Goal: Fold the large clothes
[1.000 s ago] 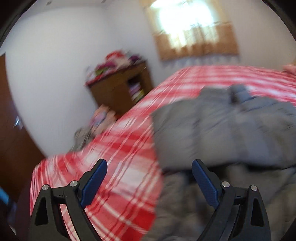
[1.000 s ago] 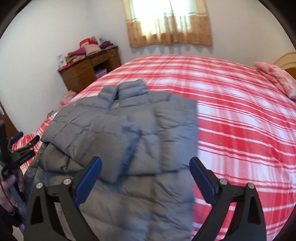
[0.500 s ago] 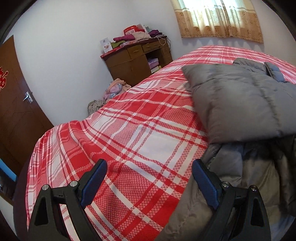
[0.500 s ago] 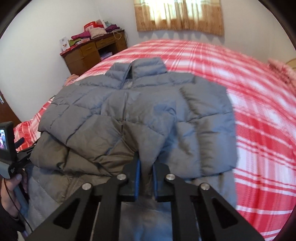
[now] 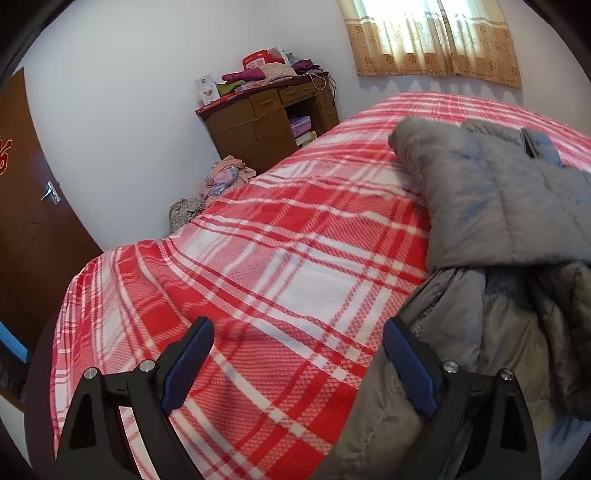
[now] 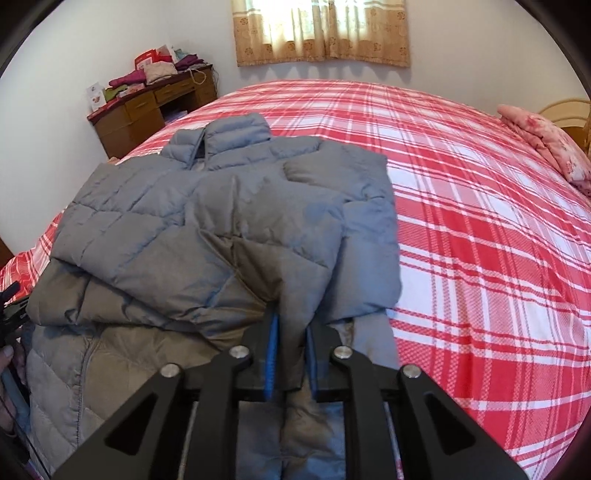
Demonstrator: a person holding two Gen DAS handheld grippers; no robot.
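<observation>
A: Red plaid covers the bed [image 6: 480, 229], with a curtain [image 6: 321, 33] on the wall behind it.

B: Where is the jacket [image 6: 229, 221]?

A: On the bed's near left part, collar toward the curtain, its upper half folded over the lower half. A brown desk [image 5: 269, 122] piled with clothes stands beyond the bed's far left corner.

B: And the right gripper [image 6: 290, 354]?

A: At the jacket's near edge, over its lower half. Its jaws have just been opening a little after a pinch, yet a fold of grey fabric sits between the blue pads and they press it.

B: The left gripper [image 5: 295, 365]?

A: Wide open just left of the jacket, one finger over bare plaid, the other against the jacket's side.
</observation>
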